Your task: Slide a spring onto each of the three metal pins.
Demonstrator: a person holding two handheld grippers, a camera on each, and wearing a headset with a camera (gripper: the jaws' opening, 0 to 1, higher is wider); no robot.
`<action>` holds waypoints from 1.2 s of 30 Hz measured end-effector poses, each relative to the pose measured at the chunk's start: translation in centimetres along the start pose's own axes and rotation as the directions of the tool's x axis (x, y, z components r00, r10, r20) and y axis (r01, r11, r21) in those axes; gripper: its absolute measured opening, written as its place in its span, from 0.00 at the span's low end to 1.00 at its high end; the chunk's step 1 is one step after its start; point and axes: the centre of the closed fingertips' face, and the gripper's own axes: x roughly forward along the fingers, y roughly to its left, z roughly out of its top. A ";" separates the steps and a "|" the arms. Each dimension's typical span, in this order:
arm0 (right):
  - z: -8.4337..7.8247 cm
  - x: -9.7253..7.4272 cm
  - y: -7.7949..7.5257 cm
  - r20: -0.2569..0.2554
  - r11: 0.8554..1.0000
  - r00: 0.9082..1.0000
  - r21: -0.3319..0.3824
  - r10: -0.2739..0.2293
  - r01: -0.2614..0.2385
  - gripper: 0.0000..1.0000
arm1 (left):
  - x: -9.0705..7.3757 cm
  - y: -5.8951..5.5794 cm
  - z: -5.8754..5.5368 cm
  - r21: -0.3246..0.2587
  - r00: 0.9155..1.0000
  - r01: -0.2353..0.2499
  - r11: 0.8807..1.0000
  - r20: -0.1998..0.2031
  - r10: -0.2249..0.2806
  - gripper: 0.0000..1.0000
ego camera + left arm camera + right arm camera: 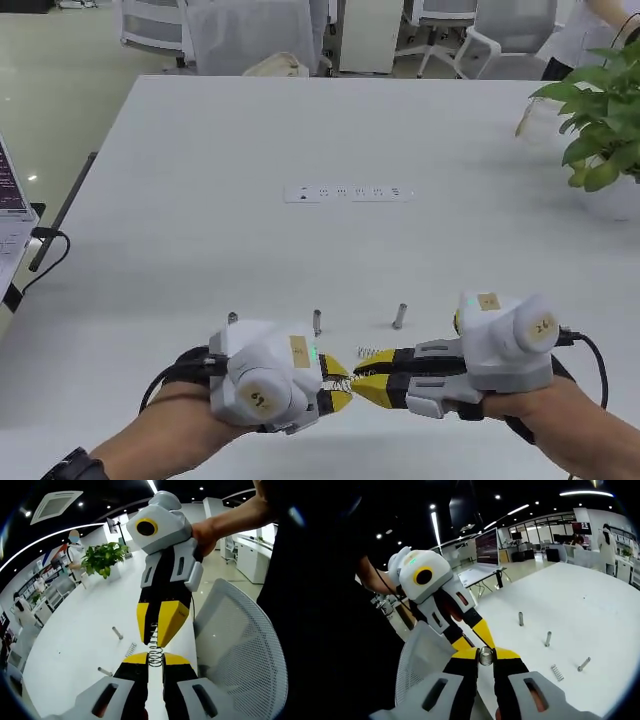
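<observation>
Head view, grippers: the left gripper (338, 384) and the right gripper (362, 379) meet tip to tip, low over the near edge of the white table (300, 130).
Head view, held spring: a spring (346, 375) bridges the two sets of yellow tips.
Head view, pins: the left pin (233, 318), middle pin (317, 321) and right pin (399, 316) stand in a row just beyond the grippers; none carries a spring.
Head view, loose spring: a second spring (374, 352) lies flat between the middle pin and right pin, on the person's side of the row.
Head view, background: a power strip (347, 192) lies mid-table and a plant (600, 120) is at the far right.
Left gripper view, claw: the jaws are narrow, pinched on the near end of the spring. The right gripper reaches in from above, with its jaws closed round the other end.
Left gripper view, surroundings: two pins and the second spring are off to the left, and a mesh chair (240, 645) is on the right.
Right gripper view, claw: the jaws are narrow, gripping the spring, which shows end-on as a ring. The left gripper faces it.
Right gripper view, pins: all three stand off to the right, apart from the jaws.
</observation>
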 end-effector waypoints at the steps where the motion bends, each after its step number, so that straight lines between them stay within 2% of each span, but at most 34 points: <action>1: 0.0 0.0 -0.1 -0.010 1.000 1.000 -0.010 -0.002 0.002 0.09 | 0.1 0.1 0.0 -0.003 1.000 0.000 1.000 0.003 0.000 0.02; 11: 1.4 -0.4 -0.5 -0.102 0.992 0.995 -0.127 -0.017 0.004 0.09 | 0.6 1.0 1.1 -0.099 0.997 -0.012 0.995 0.076 0.019 0.02; 16: 2.0 -0.9 -0.8 -0.153 0.981 0.988 -0.193 -0.024 -0.006 0.09 | 0.7 1.5 2.0 -0.135 0.993 -0.016 0.991 0.118 0.033 0.02; 19: 2.2 -1.7 -0.8 -0.188 0.972 0.982 -0.232 -0.016 -0.029 0.09 | 0.8 1.8 2.6 -0.162 0.988 -0.013 0.987 0.149 0.037 0.02; 21: 2.1 -2.0 -0.9 -0.204 0.967 0.979 -0.253 -0.019 -0.034 0.09 | 0.8 1.7 2.8 -0.163 0.987 -0.012 0.986 0.156 0.037 0.02; 27: 1.8 -2.6 -1.2 -0.268 0.947 0.963 -0.315 -0.028 -0.060 0.13 | 1.0 1.5 3.2 -0.163 0.986 -0.005 0.987 0.166 0.032 0.02; 36: 1.1 -3.4 -1.0 -0.378 0.903 0.925 -0.408 -0.033 -0.135 0.19 | 1.0 1.2 3.4 -0.155 0.985 0.003 0.988 0.169 0.023 0.02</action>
